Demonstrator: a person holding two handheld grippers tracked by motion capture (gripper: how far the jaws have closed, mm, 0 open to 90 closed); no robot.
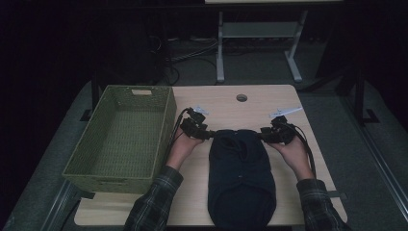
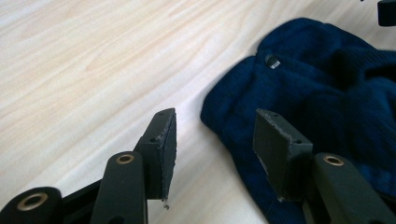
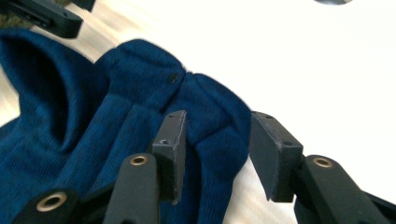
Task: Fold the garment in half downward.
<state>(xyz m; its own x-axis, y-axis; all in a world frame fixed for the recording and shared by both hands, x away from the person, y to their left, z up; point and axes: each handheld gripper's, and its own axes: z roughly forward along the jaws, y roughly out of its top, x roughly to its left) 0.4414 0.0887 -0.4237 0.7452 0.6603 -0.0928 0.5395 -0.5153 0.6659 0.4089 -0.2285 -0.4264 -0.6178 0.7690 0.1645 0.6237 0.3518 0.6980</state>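
Wooden table (image 1: 226,108): both tongs open beside navy garment (image 1: 240,178)

The desk (image 1: 288,192) is bare wood along its far edge, broken only by a small round hole (image 1: 242,97), so a hand could pass freely there. The basket (image 1: 120,137) stands along the left edge, its tall woven wall just beside the left claw (image 1: 206,134) and blocking any sideways sweep that way. The dark garment (image 1: 242,178) lies down the middle, between both forearms, reaching to the near edge. Right of the right claw (image 1: 264,135) a strip of bare wood runs to the desk's right edge. Both claws stand parted at the garment's far corners, with the cloth edge in each gap.
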